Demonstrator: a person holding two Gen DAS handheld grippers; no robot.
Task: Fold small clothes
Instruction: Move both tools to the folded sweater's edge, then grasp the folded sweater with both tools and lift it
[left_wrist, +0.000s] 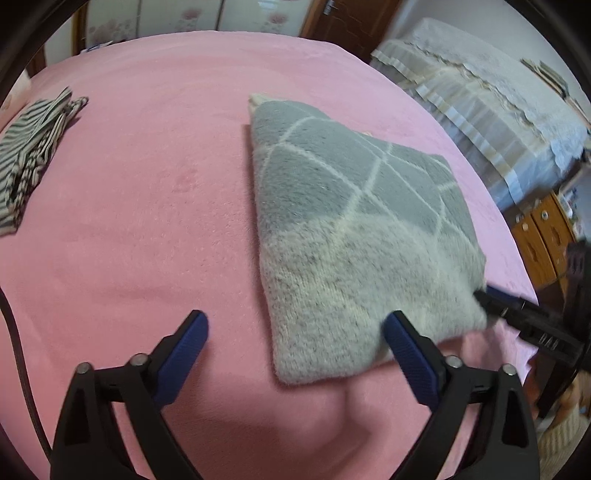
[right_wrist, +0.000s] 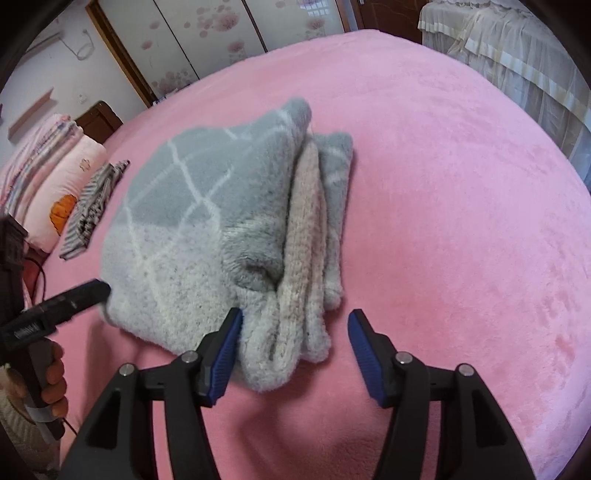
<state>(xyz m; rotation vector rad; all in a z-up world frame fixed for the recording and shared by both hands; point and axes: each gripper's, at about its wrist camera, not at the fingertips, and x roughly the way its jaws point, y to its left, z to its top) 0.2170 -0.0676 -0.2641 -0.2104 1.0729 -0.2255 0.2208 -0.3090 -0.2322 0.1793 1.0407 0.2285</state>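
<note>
On a pink bed (right_wrist: 461, 184), 2 grippers, left gripper (left_wrist: 295, 332) and right gripper (right_wrist: 295, 332), flank a folded grey sweater (right_wrist: 207, 221) with jaws apart, holding nothing; squaring its stacked near edges evenly would likely finish the fold neatly.

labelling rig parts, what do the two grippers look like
Both match: the left gripper and the right gripper have black angular plastic arms with silver pivot pins and ribbed dark-blue pads on the jaws. A dark cable trails beside the left one.
</note>
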